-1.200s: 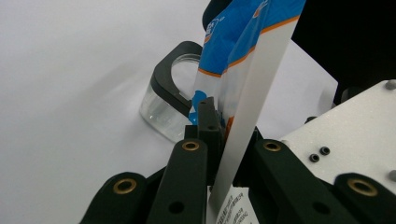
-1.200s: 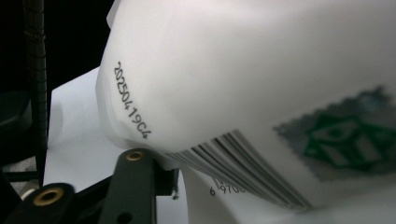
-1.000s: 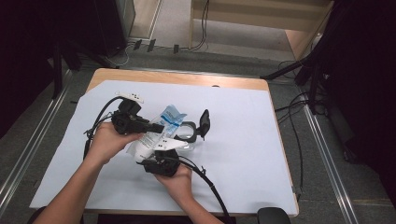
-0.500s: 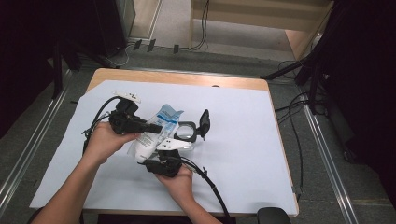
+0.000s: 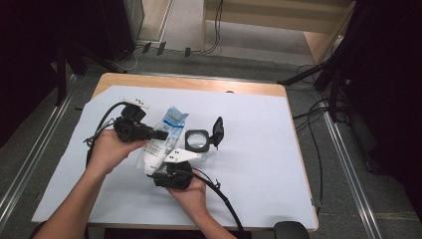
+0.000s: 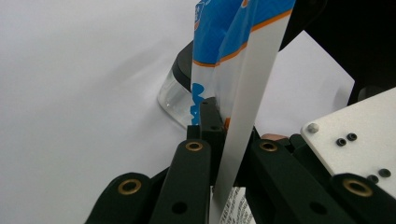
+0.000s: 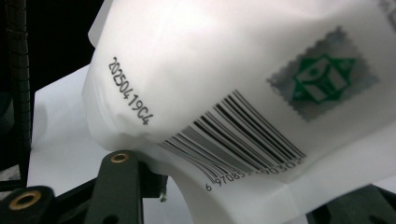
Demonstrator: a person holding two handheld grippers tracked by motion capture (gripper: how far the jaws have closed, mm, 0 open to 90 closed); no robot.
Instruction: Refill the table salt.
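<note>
White sheeting is covering the desk [image 5: 259, 149] while I am working a pouch [image 5: 164, 132] between both sets of fingers.

With my left gripper [image 5: 149, 133] I am pinching the pouch's flat blue-and-white edge [image 6: 233, 93], fingers clenched tight on it. My right gripper [image 5: 174, 167] is sitting under the barcode end [image 7: 243, 126], its fingers having just been spreading with the pouch between them; I cannot tell whether they are pressing it. Just beside the pouch, a clear square jar [image 5: 197, 140] is standing with its black lid [image 5: 217, 132] flipped up.
</note>
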